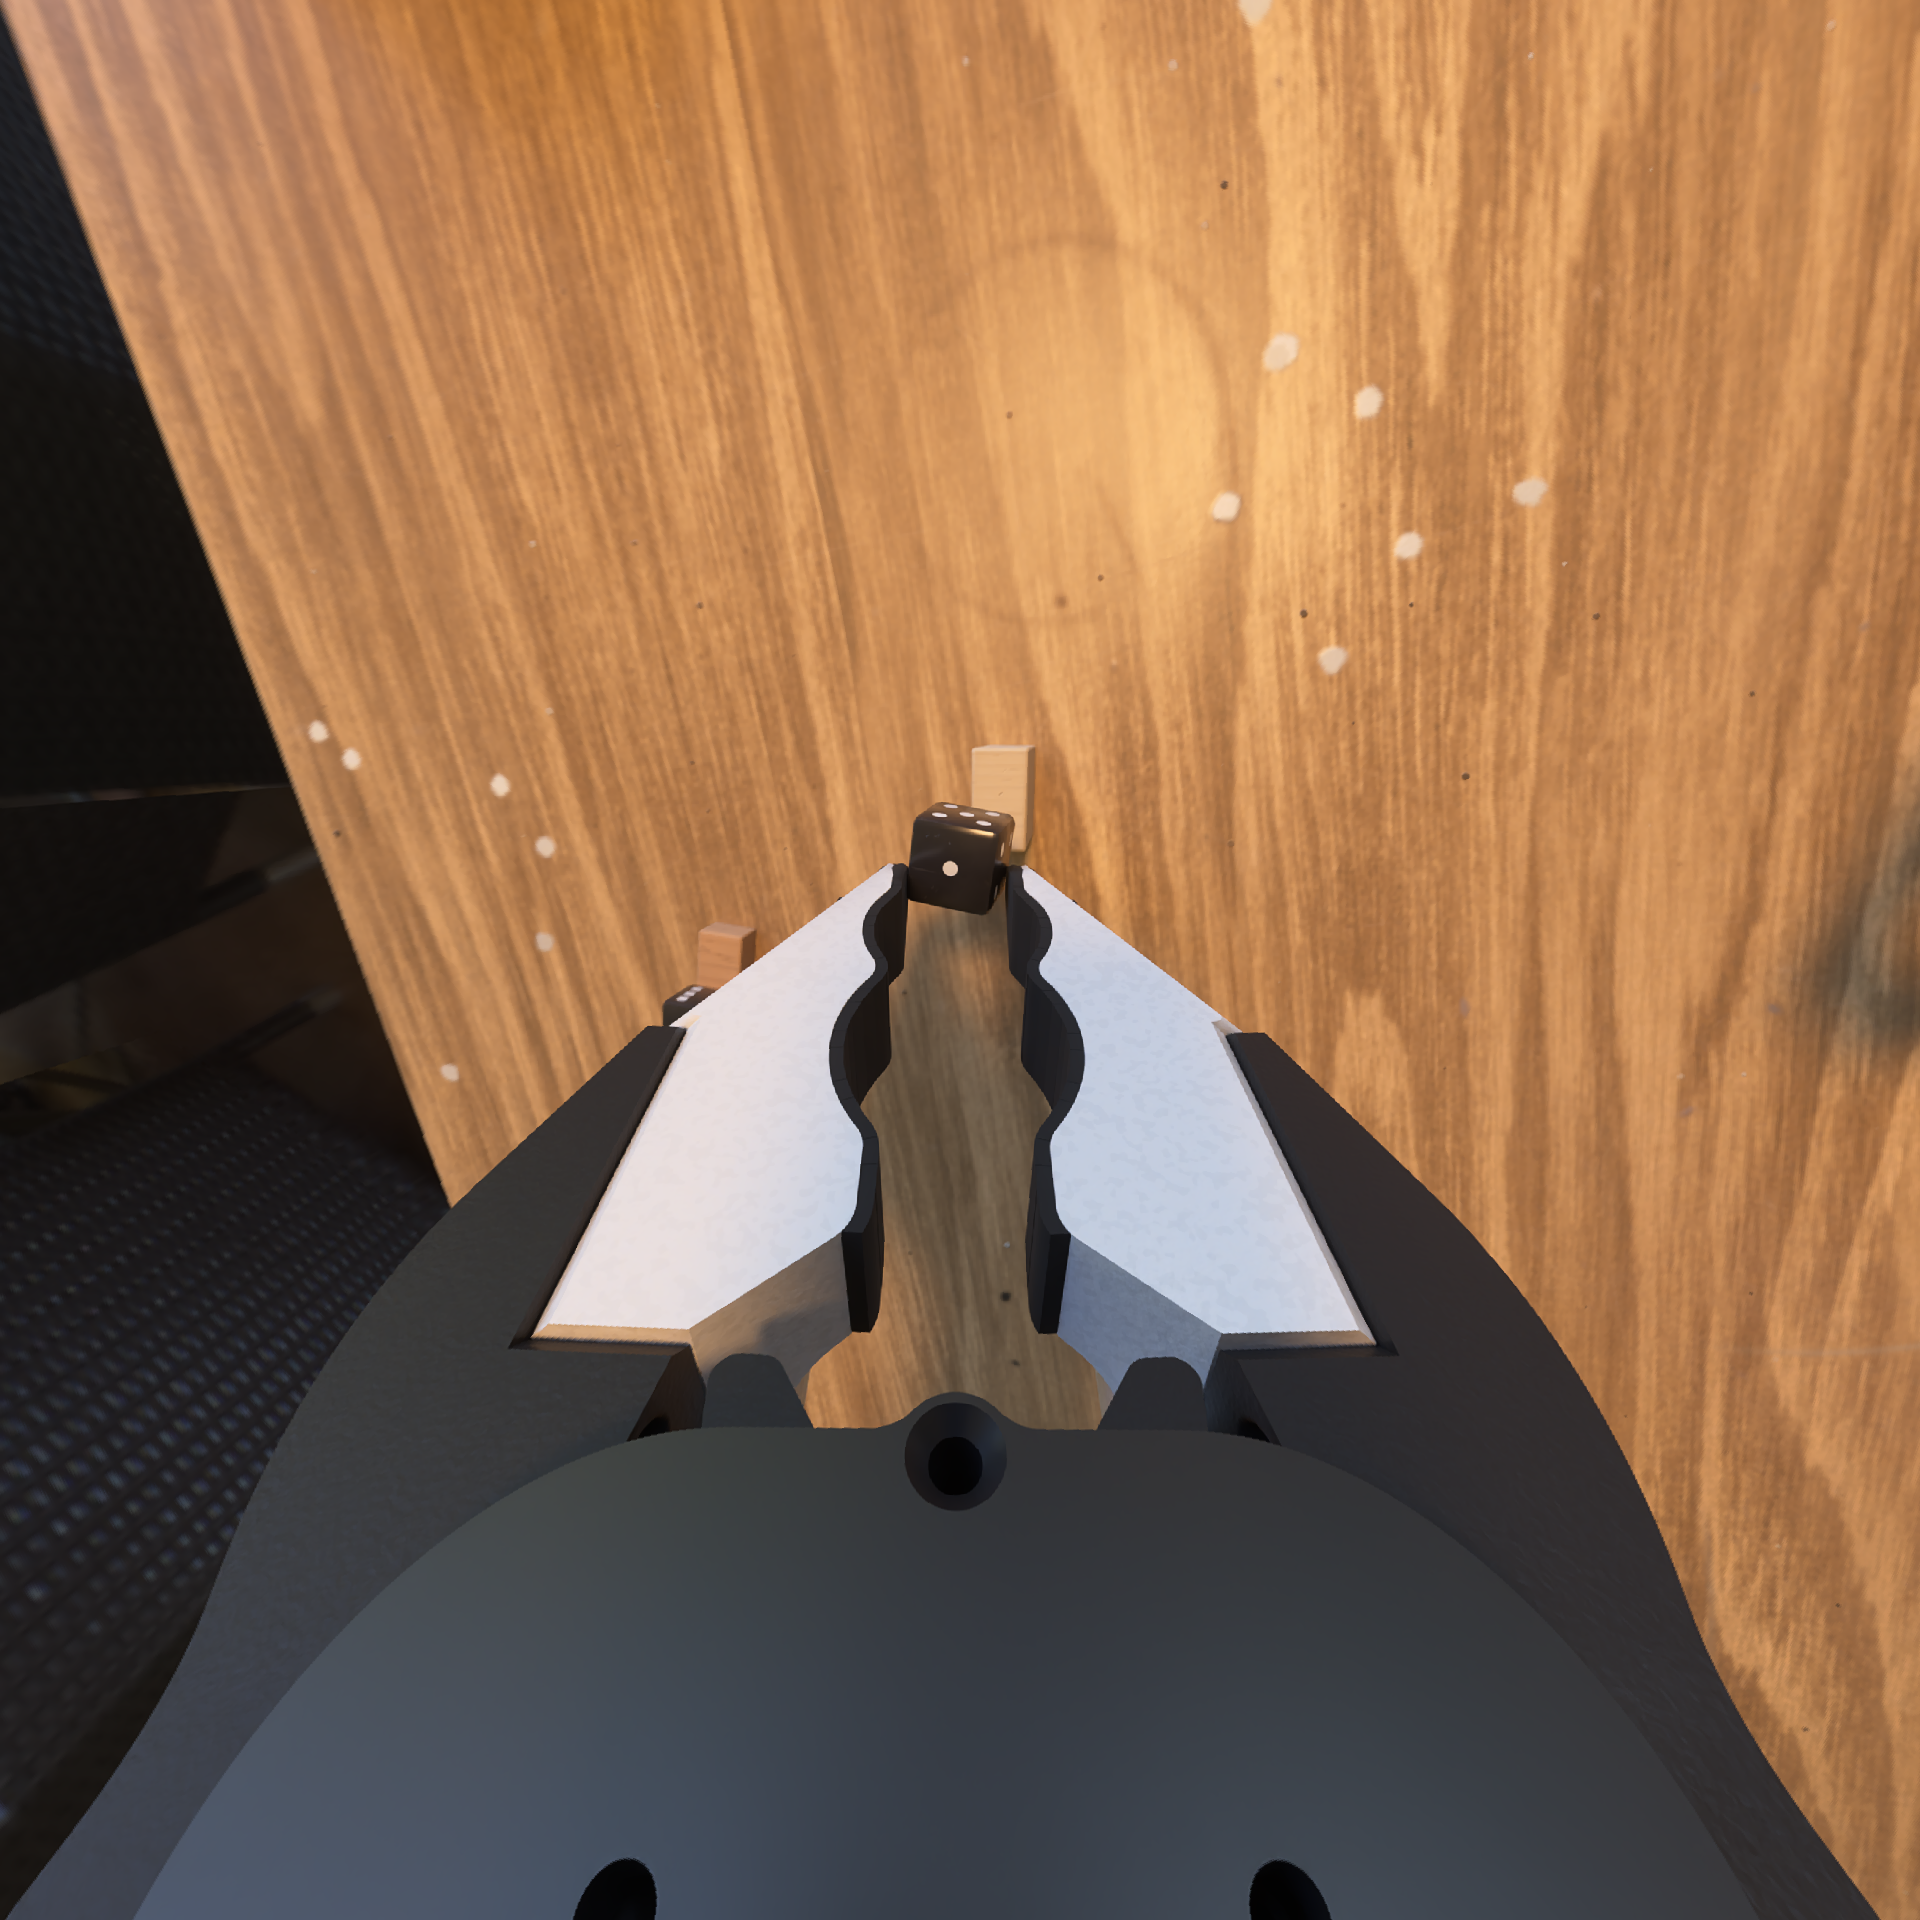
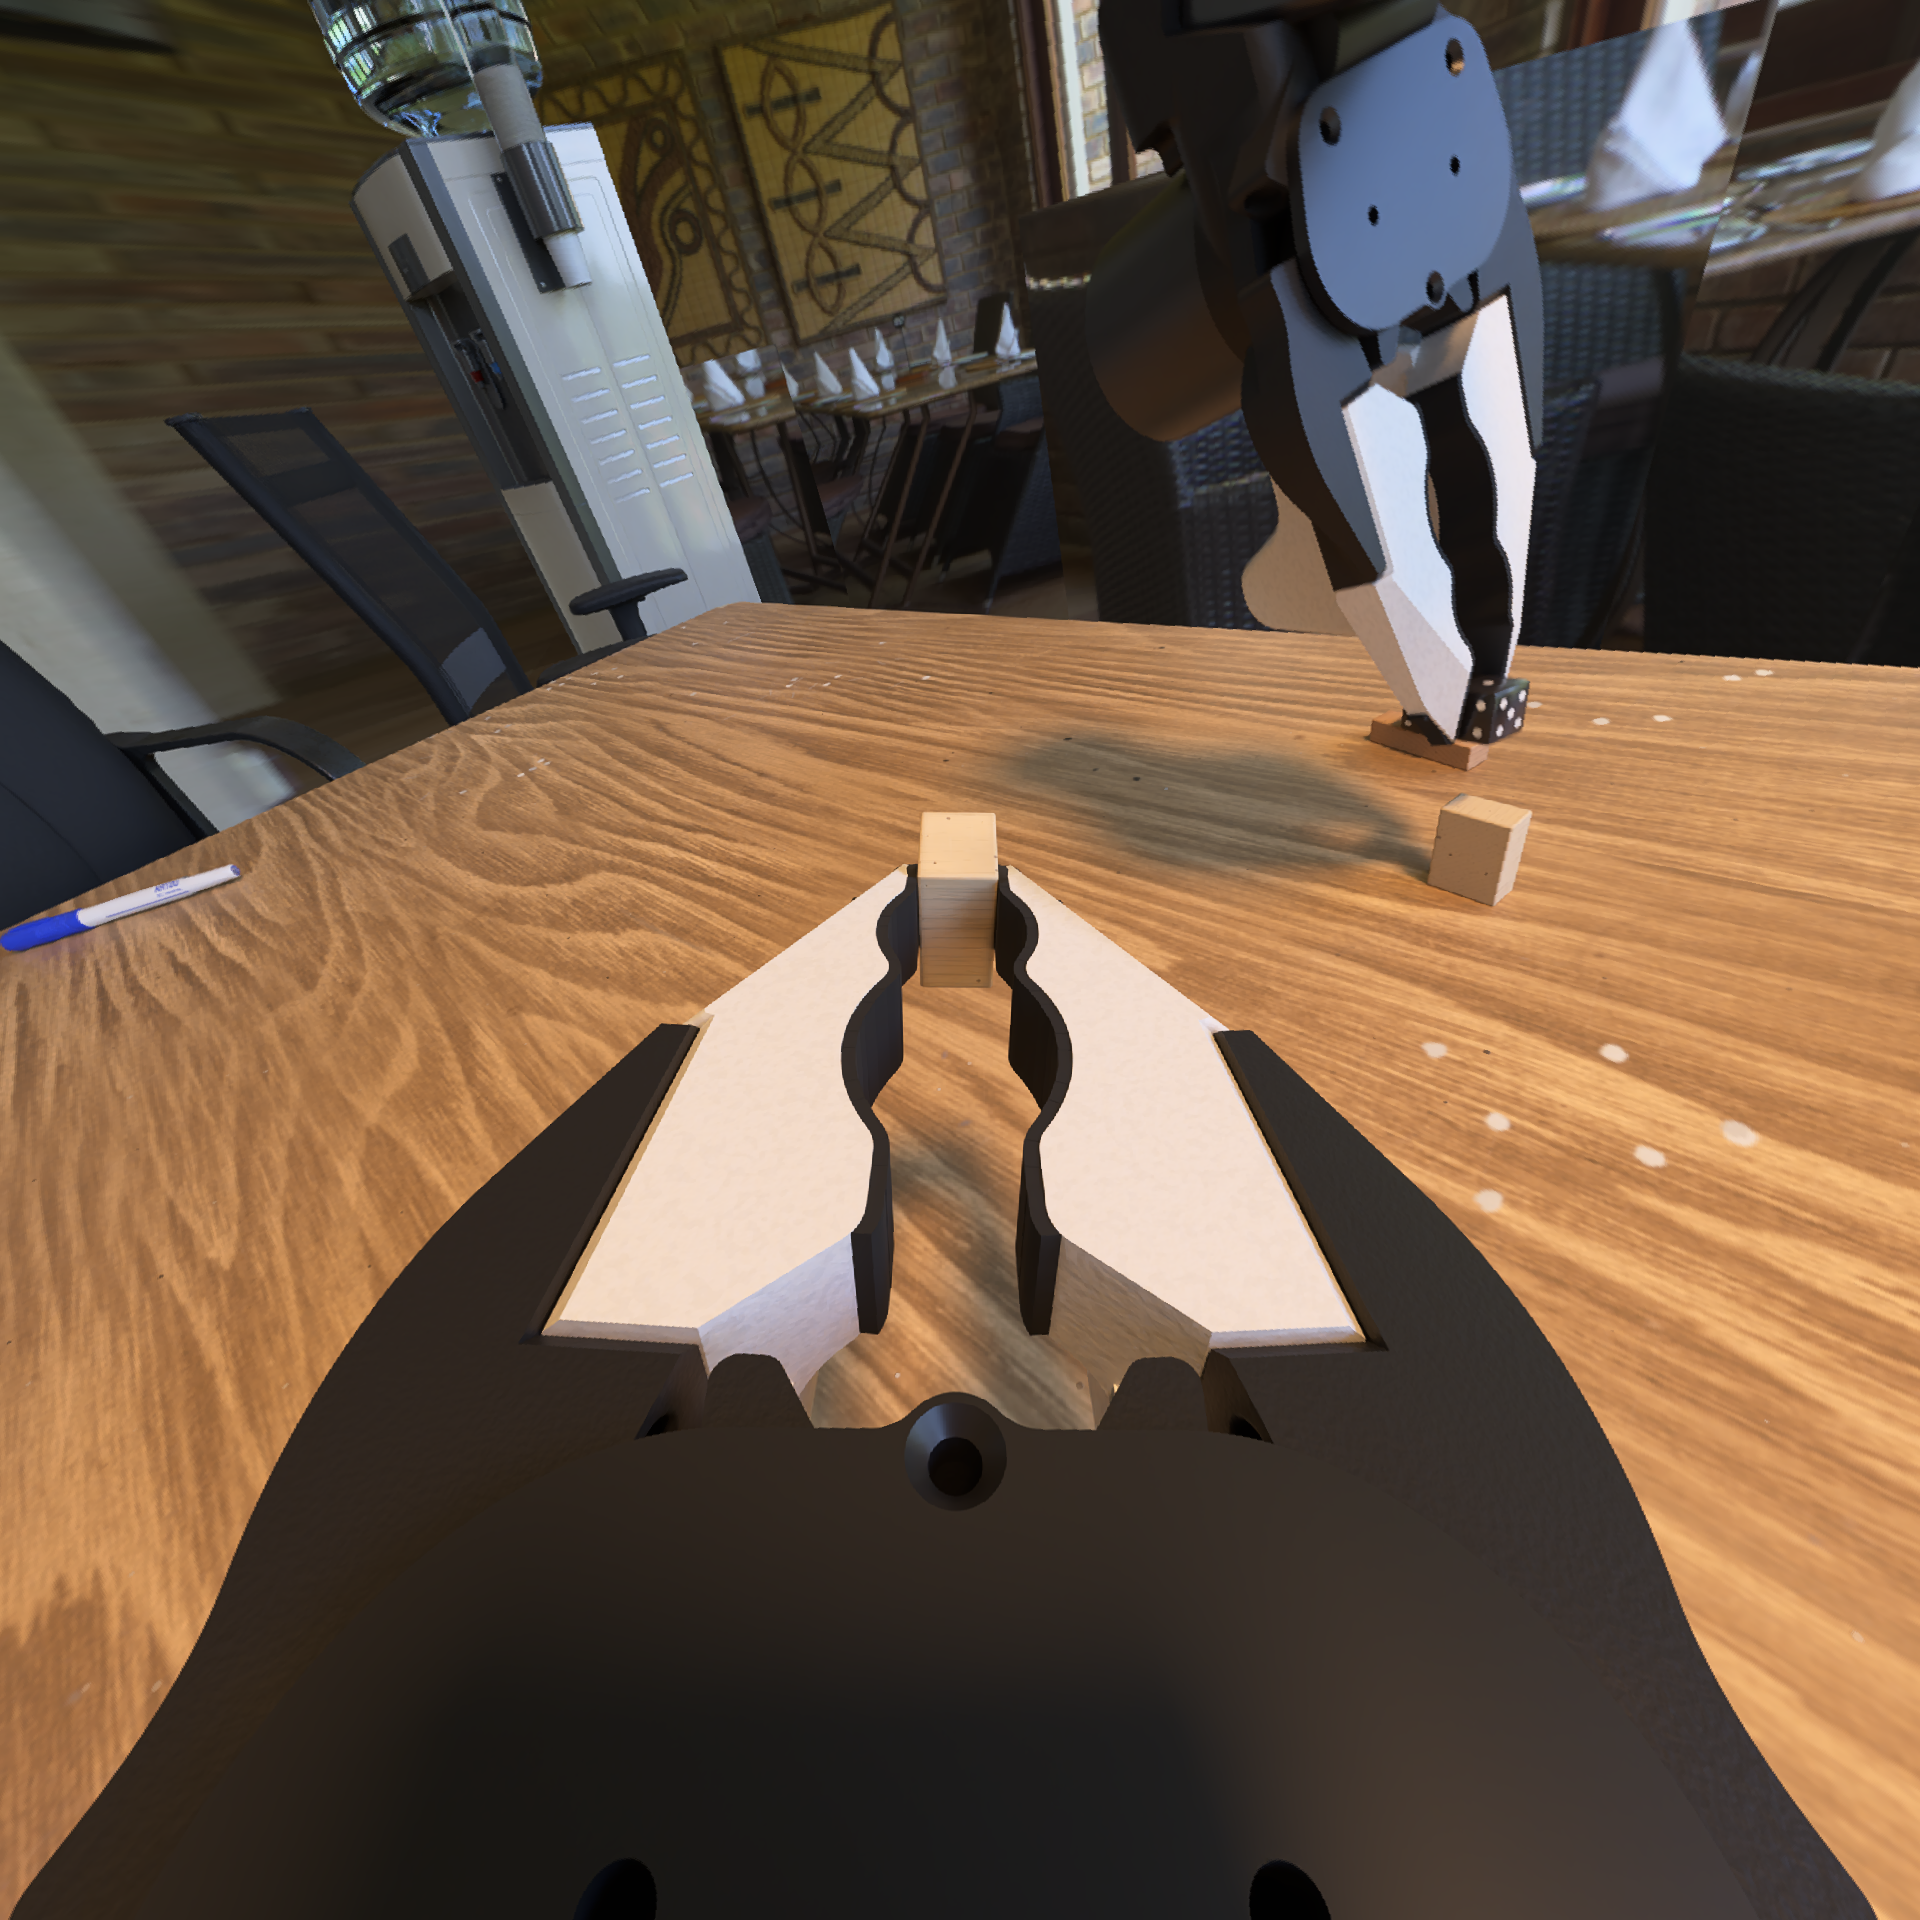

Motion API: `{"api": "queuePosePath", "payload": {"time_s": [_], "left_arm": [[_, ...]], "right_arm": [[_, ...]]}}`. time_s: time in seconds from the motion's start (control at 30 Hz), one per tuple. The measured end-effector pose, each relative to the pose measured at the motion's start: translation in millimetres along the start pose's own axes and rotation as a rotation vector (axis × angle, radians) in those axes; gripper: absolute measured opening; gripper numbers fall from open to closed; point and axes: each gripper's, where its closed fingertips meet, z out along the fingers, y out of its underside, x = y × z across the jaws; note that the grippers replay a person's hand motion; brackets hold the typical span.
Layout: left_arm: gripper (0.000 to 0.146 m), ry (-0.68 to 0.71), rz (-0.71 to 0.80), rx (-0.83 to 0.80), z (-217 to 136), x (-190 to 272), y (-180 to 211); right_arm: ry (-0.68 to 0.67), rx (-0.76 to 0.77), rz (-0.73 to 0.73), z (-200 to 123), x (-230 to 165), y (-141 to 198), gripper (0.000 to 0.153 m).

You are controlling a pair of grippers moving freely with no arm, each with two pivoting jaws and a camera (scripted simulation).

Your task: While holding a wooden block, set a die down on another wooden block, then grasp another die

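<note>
My left gripper (image 1: 956,878) is shut on a black die (image 1: 956,860), held at its fingertips low over the wooden table (image 1: 1351,935). A pale wooden block (image 1: 1003,790) stands just beyond it. To the left are a reddish-brown block (image 1: 724,951) and a second black die (image 1: 686,1003), mostly hidden by my finger; I cannot tell whether that die rests on the block. My right gripper (image 2: 956,883) is shut on a pale wooden block (image 2: 956,899) above the table. Its view shows the left gripper (image 2: 1481,707), its die (image 2: 1501,712), the reddish block (image 2: 1429,743) and the standing pale block (image 2: 1478,850).
A blue-and-white pen (image 2: 120,909) lies near the table's left edge. A water dispenser (image 2: 540,364) and a black chair (image 2: 343,582) stand beyond the table. In the left wrist view the table edge (image 1: 312,831) runs close on the left, with dark floor past it.
</note>
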Motion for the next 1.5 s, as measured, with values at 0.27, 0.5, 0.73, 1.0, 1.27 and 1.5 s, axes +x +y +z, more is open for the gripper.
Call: {"api": "queuePosePath", "payload": {"time_s": [0.27, 0.5, 0.73, 1.0, 1.27, 1.5], "left_arm": [[0.026, 0.003, -0.017, -0.064, 22.7, 3.5, -2.7], [0.058, -0.05, -0.051, 0.017, 0.7, -6.8, -4.5], [0.057, -0.125, -0.159, 0.168, -52.0, -28.9, 11.5], [0.052, -0.145, -0.262, 0.234, -78.1, -35.2, 38.0], [0.036, -0.139, -0.271, 0.256, -78.5, -31.4, 38.7], [0.036, -0.133, -0.283, 0.281, -79.1, -30.8, 35.6]], "right_arm": [[-0.002, -0.004, 0.003, 0.2, 0.0, 0.7, 0.013], [-0.007, -0.008, 0.005, 0.4, -0.9, 1.3, 0.013], [-0.007, -0.014, 0.005, 1.4, -0.8, 2.5, 0.013], [-0.014, -0.03, -0.002, 3.7, -3.0, 5.4, 0.013], [-0.008, -0.039, -0.002, 4.9, -1.5, 7.7, 0.013], [-0.014, -0.042, -0.003, 5.5, -3.0, 8.2, 0.013]]}}
